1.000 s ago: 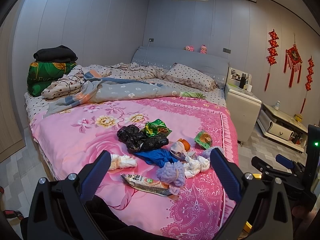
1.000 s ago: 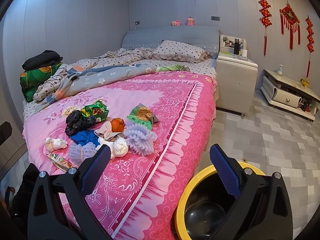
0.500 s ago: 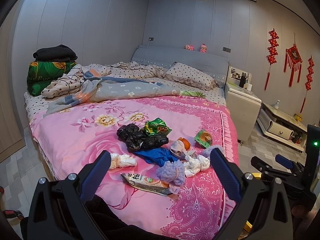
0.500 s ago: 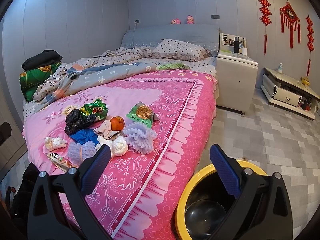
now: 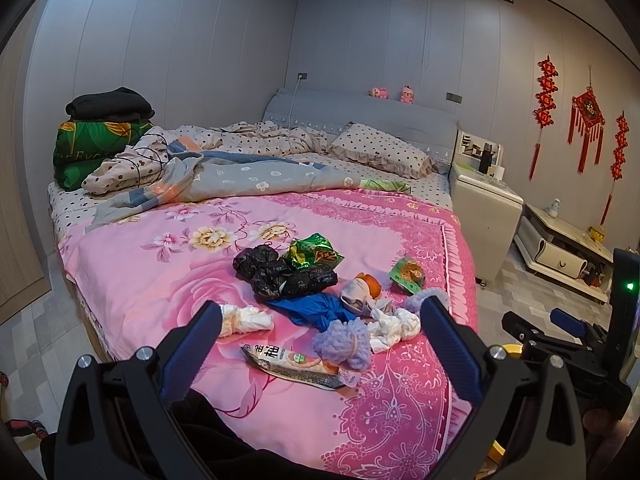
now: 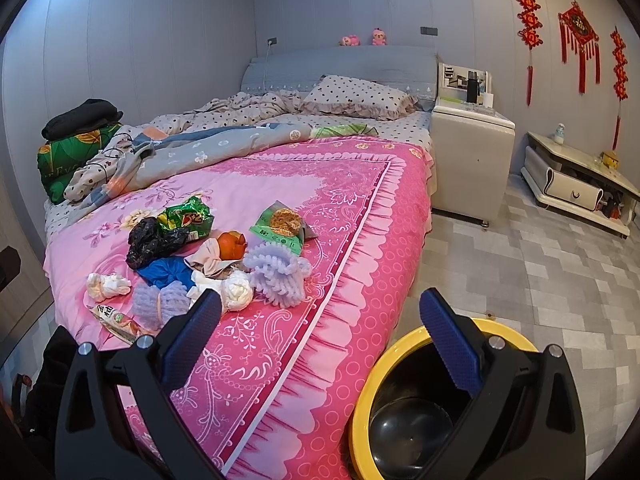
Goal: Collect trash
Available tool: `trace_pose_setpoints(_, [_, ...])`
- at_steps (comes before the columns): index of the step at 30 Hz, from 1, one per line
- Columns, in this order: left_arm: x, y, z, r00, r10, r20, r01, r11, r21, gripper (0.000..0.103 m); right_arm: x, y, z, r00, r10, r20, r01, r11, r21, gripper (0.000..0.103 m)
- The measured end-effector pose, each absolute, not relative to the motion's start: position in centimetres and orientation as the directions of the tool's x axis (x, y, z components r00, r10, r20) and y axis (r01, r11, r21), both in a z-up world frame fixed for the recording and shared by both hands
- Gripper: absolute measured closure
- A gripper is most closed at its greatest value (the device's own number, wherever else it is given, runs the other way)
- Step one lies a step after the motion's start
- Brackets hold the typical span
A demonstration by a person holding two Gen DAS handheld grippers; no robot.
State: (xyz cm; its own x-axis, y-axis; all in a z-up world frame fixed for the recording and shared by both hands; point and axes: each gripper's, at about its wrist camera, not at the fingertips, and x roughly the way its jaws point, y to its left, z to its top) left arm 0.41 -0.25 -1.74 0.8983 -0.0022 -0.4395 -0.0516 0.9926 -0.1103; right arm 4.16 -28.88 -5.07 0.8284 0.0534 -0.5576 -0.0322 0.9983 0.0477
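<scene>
On the pink bedspread [image 5: 132,280] the trash sits in one loose cluster near the foot edge: black bags [image 5: 280,274], green snack wrapper [image 5: 314,254], purple foam net [image 5: 342,344], long flat wrapper [image 5: 292,364]. Your left gripper [image 5: 320,344] and right gripper [image 6: 320,328] both hang with jaws spread wide, nothing held. Yellow-rimmed bin [image 6: 372,380] stands on the floor just beside the bed, under your right gripper. Judgement: start with the nearest items. Pinch soft pieces at mid-bulk; the flat wrapper likely needs an edge grip.
</scene>
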Motion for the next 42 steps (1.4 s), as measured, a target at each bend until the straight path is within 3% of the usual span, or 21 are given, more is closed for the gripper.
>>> trace_pose_setpoints(8, [0.0, -0.5, -3.0, 0.894, 0.004, -0.447, -0.060, 0.992, -0.111, 0.007, 4.9, -29.2, -5.2, 0.823, 0.053, -0.566, -0.024, 0.998, 0.058, 0.008])
trace_pose_setpoints(21, [3.4, 2.8, -4.0, 0.842, 0.037, -0.539, -0.139, 0.979, -0.149, 0.007, 9.8, -29.2, -4.9, 0.813, 0.077, -0.578, -0.054, 0.997, 0.057, 0.008])
trace_pose_setpoints(32, [10.4, 7.4, -6.0, 0.731, 0.082, -0.678, -0.172, 0.983, -0.067, 0.007, 18.8, -27.0, -6.7, 0.722, 0.114, -0.682, -0.182, 0.983, -0.028, 0.008])
trace_pose_setpoints(42, [16.1, 10.2, -9.2, 0.656, 0.095, -0.749, -0.168, 0.986, -0.022, 0.007, 26.9, -24.7, -9.1, 0.604, 0.168, -0.779, -0.267, 0.964, 0.001, 0.008])
